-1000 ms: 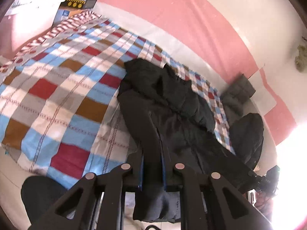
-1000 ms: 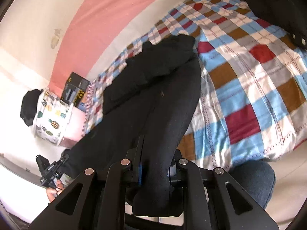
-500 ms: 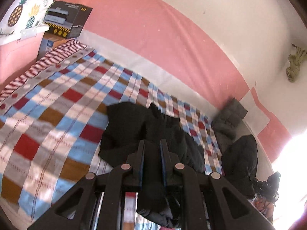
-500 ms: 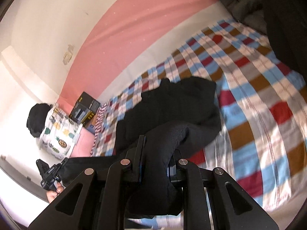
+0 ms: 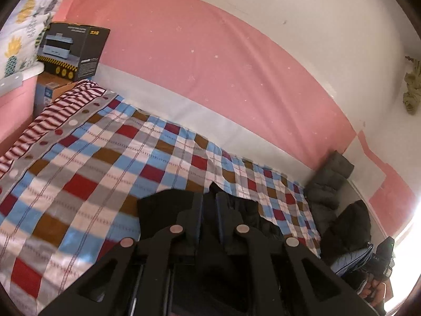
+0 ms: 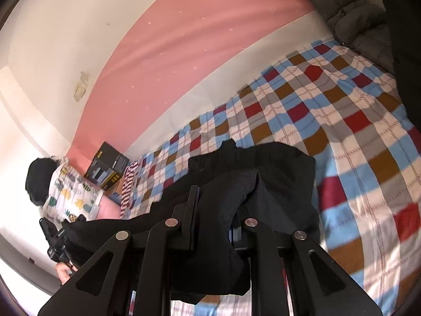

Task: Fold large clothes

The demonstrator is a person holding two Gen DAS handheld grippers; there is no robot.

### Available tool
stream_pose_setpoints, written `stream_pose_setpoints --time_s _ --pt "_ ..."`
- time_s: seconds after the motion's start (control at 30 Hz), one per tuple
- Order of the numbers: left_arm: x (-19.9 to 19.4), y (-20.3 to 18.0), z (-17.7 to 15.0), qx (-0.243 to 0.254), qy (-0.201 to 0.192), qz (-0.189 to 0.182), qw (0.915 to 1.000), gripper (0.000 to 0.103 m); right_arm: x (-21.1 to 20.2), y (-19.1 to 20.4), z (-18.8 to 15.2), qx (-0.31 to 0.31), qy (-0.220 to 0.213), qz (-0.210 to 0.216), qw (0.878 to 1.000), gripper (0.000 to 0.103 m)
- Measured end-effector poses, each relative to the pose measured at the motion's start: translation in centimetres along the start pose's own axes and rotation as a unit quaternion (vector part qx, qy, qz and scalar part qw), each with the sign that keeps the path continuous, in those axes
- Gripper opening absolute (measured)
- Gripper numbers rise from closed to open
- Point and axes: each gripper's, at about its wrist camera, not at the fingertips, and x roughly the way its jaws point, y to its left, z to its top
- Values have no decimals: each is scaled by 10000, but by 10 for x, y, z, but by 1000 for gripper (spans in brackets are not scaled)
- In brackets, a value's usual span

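A checked bedspread [image 6: 355,121] covers the bed, which runs along a pink-and-white wall [image 5: 210,60]. On it, toward the near edge, a large black garment [image 6: 279,168] lies partly doubled over, its far part resting on the spread and its near part lifted. The cloth looks thick, soft and limp, likely fairly heavy for clothing; it sags between the two holds and bunches at each. Corners or a hem seem the surest places to take it, since a loose mid-panel pinch would probably slide. The right tool [image 6: 214,210] is clamped on a thick fold of the garment that spills down past it. The left tool [image 5: 209,210] is closing, its fingers nearly together with dark cloth between them.
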Motion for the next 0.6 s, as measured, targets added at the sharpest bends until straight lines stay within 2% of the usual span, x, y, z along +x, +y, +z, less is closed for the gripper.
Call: stream_pose_setpoints --time_s 0.13,0.37,0.6 --pt "53 3 16 37 173 123 9998 9 41 -11 24 144 96 -96 9998 17" --pt "150 22 33 -5 565 497 9972 9 119 -41 57 418 530 -417 9968 17" --pt "244 48 22 -36 1184 904 9888 9 193 -85 64 986 1131 -687 9863 19"
